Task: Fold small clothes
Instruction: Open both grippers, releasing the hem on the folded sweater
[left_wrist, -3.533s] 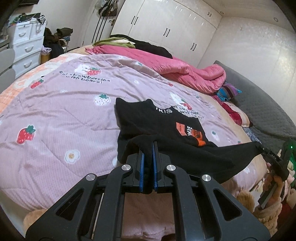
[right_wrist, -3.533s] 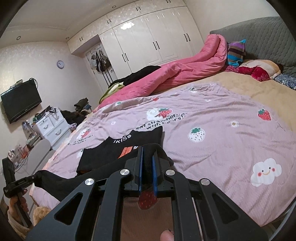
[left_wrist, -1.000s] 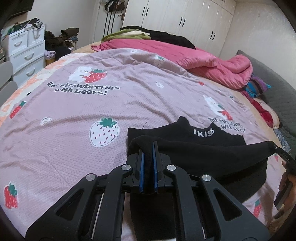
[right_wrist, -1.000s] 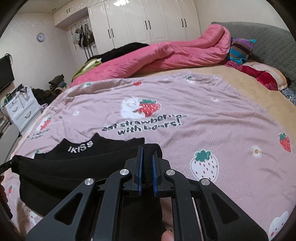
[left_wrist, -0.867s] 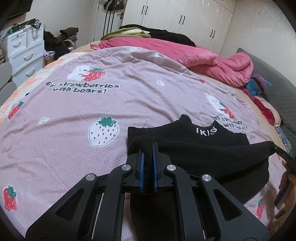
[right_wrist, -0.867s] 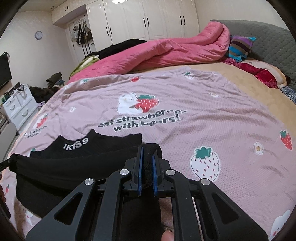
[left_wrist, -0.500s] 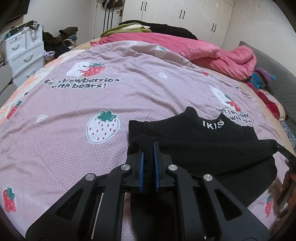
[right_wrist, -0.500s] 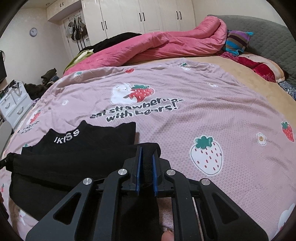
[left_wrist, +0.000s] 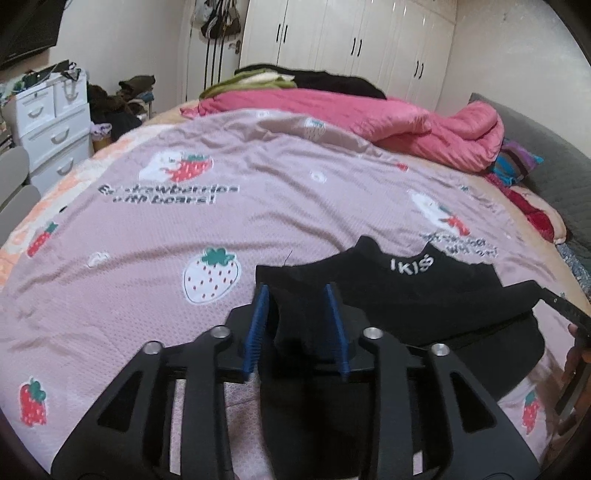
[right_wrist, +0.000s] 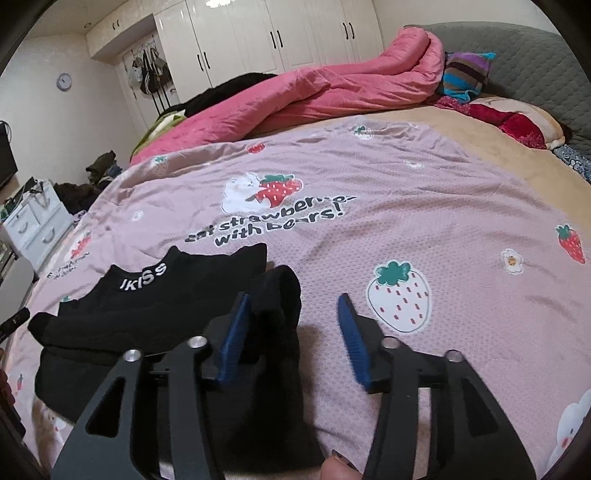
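Black garment edge between both opening hand-held grippers' blue pads.

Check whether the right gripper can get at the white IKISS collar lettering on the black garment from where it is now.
Probably yes. The right gripper, jaws opening, sits at the black garment's folded edge, and the IKISS lettering lies uncovered just beyond, nothing between.
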